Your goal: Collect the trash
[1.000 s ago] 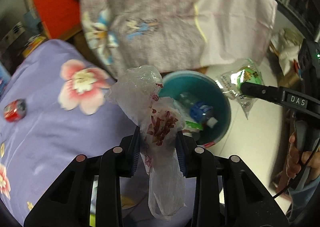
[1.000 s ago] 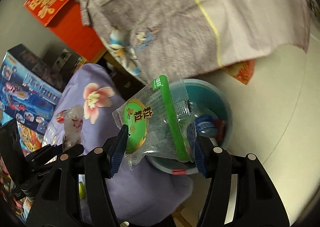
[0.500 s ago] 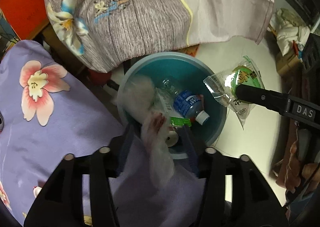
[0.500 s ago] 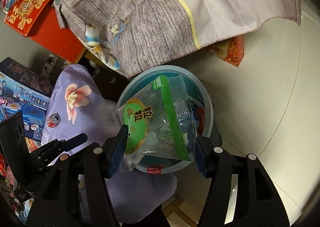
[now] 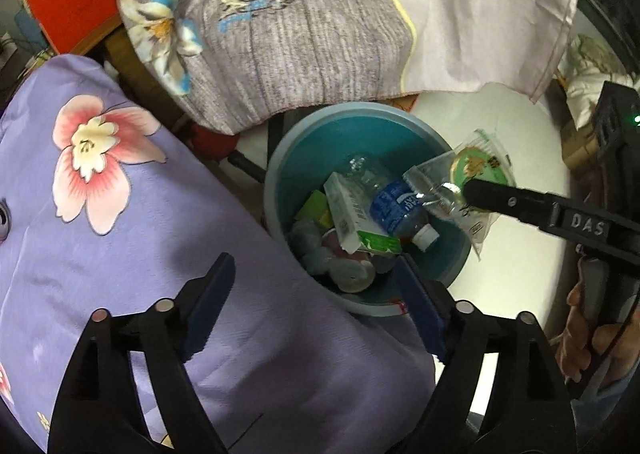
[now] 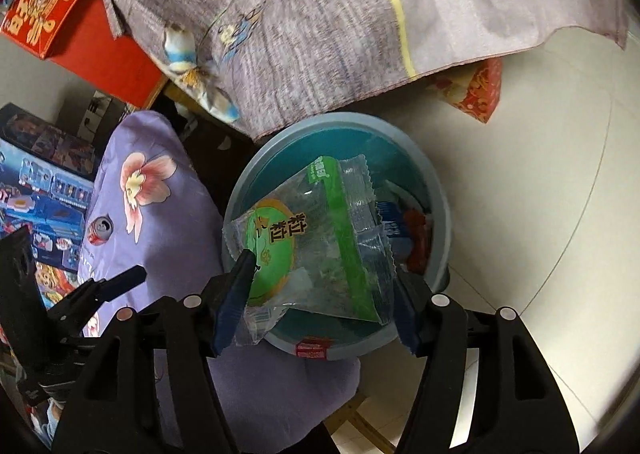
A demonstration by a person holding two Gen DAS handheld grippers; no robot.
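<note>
Two draped cloths biggest: grey-and-pink cloth (image 5: 320,21) hanging behind, purple floral cover (image 5: 120,213) to the near left. Between them on the pale floor, teal bin (image 5: 276,181) already holding a water bottle (image 5: 396,201), a white-and-green carton (image 5: 352,221) and crumpled wrappers. Left gripper (image 5: 316,302) over the bin's near rim, jaws opening wide, nothing between them. Right gripper (image 6: 320,294) above the bin, jaws opening, clear-and-green snack bag (image 6: 316,234) between the blue pads, still touched on both sides. Red can (image 6: 99,229) lying on the purple cover, well left of the bin.
</note>
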